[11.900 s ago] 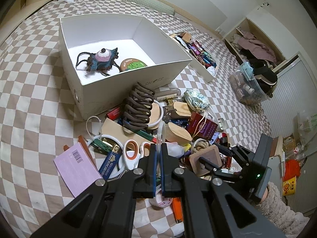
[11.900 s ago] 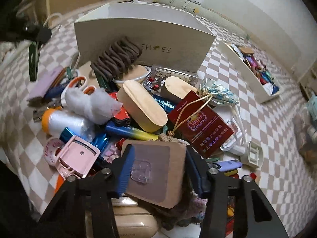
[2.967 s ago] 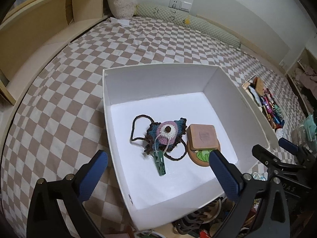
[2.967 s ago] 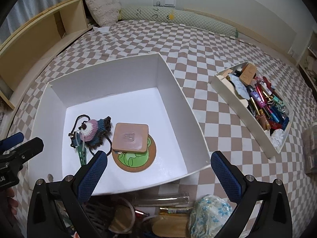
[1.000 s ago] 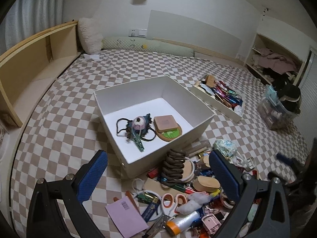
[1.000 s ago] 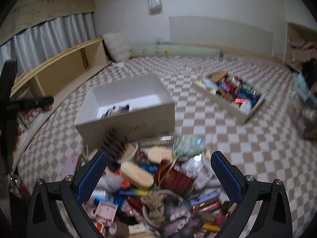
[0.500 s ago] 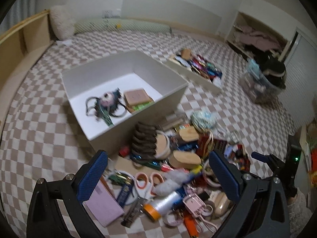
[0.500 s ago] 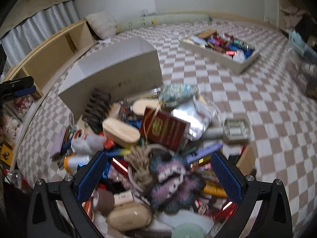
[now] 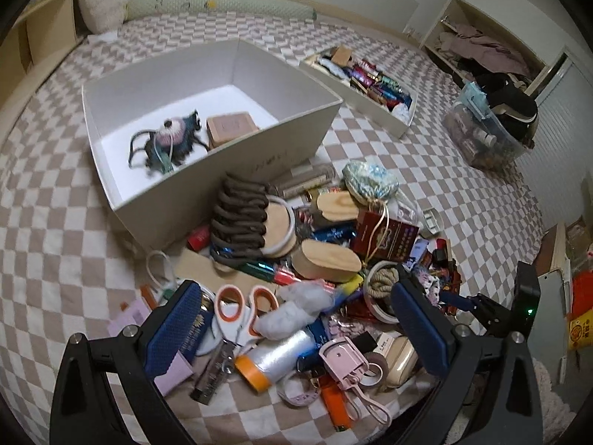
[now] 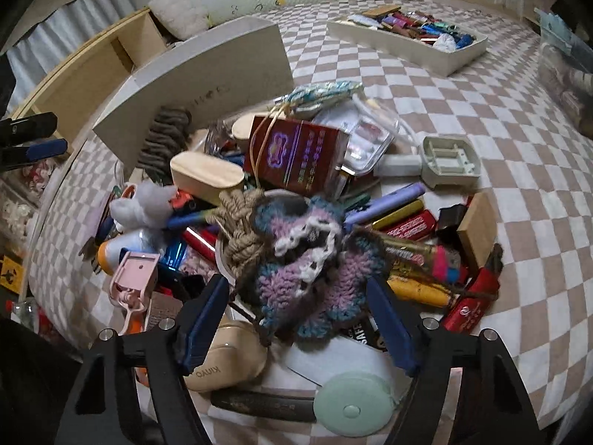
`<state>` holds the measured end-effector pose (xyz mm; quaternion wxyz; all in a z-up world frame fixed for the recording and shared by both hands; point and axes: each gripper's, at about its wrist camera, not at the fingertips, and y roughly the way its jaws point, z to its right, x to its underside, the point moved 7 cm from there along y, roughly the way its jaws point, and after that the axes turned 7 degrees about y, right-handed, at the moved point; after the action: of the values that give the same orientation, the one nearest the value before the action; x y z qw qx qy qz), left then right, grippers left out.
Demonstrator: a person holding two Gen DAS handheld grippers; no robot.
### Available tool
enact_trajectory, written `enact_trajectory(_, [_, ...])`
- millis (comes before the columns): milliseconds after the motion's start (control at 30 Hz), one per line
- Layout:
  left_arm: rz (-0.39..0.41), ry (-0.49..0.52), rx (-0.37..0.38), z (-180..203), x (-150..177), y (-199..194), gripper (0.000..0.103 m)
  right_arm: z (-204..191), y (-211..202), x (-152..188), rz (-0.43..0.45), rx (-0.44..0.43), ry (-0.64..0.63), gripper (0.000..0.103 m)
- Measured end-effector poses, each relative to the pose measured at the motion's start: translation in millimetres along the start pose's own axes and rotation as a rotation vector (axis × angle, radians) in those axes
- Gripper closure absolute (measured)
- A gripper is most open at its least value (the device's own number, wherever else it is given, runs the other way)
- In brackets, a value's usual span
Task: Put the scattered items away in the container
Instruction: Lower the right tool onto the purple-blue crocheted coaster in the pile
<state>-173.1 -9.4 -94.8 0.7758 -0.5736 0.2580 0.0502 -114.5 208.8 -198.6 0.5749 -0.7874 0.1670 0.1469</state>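
Observation:
The white box (image 9: 296, 126) stands behind a pile of scattered items and holds a crocheted pouch (image 9: 170, 139) and a brown pad (image 9: 231, 128). My left gripper (image 9: 296, 322) is open low over the near pile, above orange-handled scissors (image 9: 237, 307), a white fluffy wad (image 9: 296, 307) and a clear spool (image 9: 274, 352). My right gripper (image 10: 296, 319) is open, its jaws either side of a purple-blue crocheted piece (image 10: 311, 259) without closing on it. It also shows at the right in the left wrist view (image 9: 478, 306). The box's side shows in the right wrist view (image 10: 207, 85).
A shallow white tray (image 9: 363, 85) of small items lies on the checkered cover behind the box; it also shows in the right wrist view (image 10: 411, 33). A clear bin (image 9: 485, 129) stands at the right. A dark red box (image 10: 296, 155), wooden oval boxes (image 10: 207, 178) and a pink eyelash curler (image 10: 133, 278) lie in the pile.
Both grippers have dropped from above the box down to the pile. The right gripper has closed in on the crocheted piece. Both stay open.

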Motion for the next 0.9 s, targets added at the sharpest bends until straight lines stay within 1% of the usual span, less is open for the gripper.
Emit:
enact_trajectory(67, [-0.012,0.002,-0.004,1,1,4,0.001,2,5,2,-0.011,0.001,0.003,0.028])
enact_trajectory(133, [-0.027,0.004,-0.003,1,3,9,0.0,4,9,4,-0.021,-0.009,0.009,0.037])
enact_trajectory(200, [-0.04,0.001,-0.001,1,4,14,0.0,7,9,5,-0.017,-0.006,0.012,0.048])
enact_trajectory(233, [-0.048,0.001,0.0,2,5,17,0.0,8,9,5,-0.013,-0.007,0.014,0.051])
enact_trajectory(333, [-0.068,0.003,-0.008,3,6,24,0.001,15,6,5,-0.009,-0.026,0.037,0.065])
enact_trajectory(367, [-0.076,0.005,-0.011,3,6,27,0.0,18,5,4,-0.008,-0.03,0.046,0.072])
enact_trajectory(400, [-0.084,0.008,-0.015,4,7,30,0.001,20,4,4,-0.006,-0.043,0.056,0.077])
enact_trajectory(500, [-0.1,0.018,-0.028,4,8,38,0.001,25,0,1,-0.006,-0.104,0.101,0.083])
enact_trajectory(567, [-0.11,0.023,-0.037,4,8,43,0.001,27,-2,0,-0.022,-0.183,0.162,0.084])
enact_trajectory(633, [-0.124,0.027,-0.039,4,9,50,0.001,28,-5,0,-0.029,-0.237,0.207,0.085])
enact_trajectory(900, [-0.197,0.046,-0.074,3,16,75,0.001,19,-20,-8,-0.014,-0.35,0.25,0.085])
